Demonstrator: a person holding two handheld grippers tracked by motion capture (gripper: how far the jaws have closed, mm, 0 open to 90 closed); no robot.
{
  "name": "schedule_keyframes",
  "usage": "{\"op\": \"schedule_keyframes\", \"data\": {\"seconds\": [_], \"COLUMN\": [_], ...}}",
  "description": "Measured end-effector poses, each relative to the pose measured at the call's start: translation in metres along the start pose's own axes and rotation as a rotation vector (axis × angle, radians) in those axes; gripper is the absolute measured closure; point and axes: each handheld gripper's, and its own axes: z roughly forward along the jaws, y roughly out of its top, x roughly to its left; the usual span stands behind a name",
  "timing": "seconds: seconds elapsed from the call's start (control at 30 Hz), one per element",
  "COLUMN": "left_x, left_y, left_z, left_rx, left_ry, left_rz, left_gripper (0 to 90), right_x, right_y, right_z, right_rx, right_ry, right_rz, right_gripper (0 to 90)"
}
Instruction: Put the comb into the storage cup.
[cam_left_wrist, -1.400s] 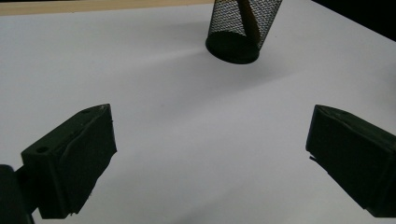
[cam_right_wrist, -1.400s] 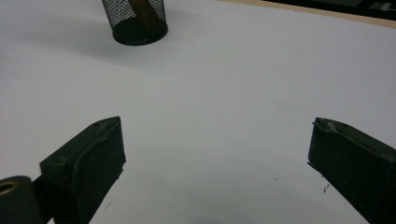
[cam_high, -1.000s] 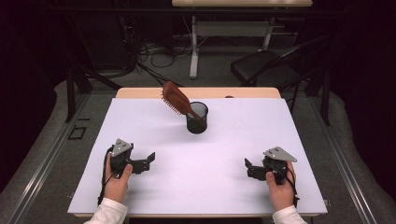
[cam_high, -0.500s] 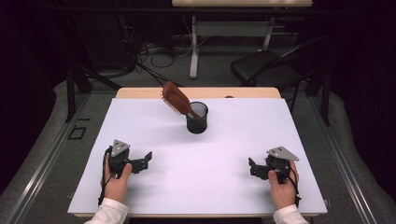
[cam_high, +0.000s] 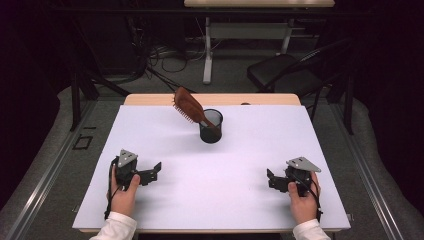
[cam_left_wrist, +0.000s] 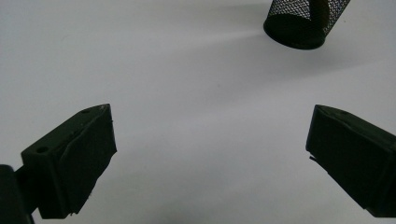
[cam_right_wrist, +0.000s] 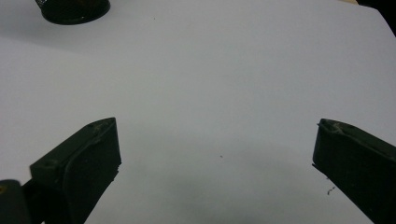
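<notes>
Resting low at the near-left of the worktop (cam_high: 165, 125), the left gripper (cam_high: 156, 169) sits in the person's hand w/ jaws spread wide and nothing between them; in the left gripper view only bare white surface lies between the two black jaws, and the cup (cam_left_wrist: 303, 21) shows far off at the top. Vs. a sec ago this gripper has slid a bit nearer the person and its jaws look about as wide as before, so no grasp was made or let go in that time. Moving right, approx. mid-worktop toward the far edge, the mesh cup (cam_high: 211, 126) stands upright, and the brush (cam_high: 187, 104) is in it handle-down, head leaning up and to the left over the rim; neither has shifted btwn the earlier pics and now. Further right, the right gripper (cam_high: 271, 181) sits near the front-right edge, jaws likewise apart and empty, w/ blank worktop between them in the right gripper view and the cup's base (cam_right_wrist: 74, 9) just at the top-left corner. It too has drifted slightly back toward the person. Both grippers are well apart from cup and brush. My read: w/ the brush seated in the cup and both hands pulled back open, the placing looks done, or else nothing has started; can't tell which.
</notes>
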Motion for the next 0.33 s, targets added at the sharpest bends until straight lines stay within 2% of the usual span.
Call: {"op": "schedule_keyframes", "data": {"seconds": [0.33], "left_x": [0.0031], "left_y": [0.0006], "left_z": [-0.0024], "left_rx": [-0.006], "left_ry": [-0.001], "left_rz": [-0.008], "left_gripper": [1.5], "right_x": [-0.0022], "right_y": [0.0003], "right_z": [-0.0010], "right_rx": [-0.003], "right_ry": [-0.010], "right_rz": [0.010], "right_gripper": [0.0]}}
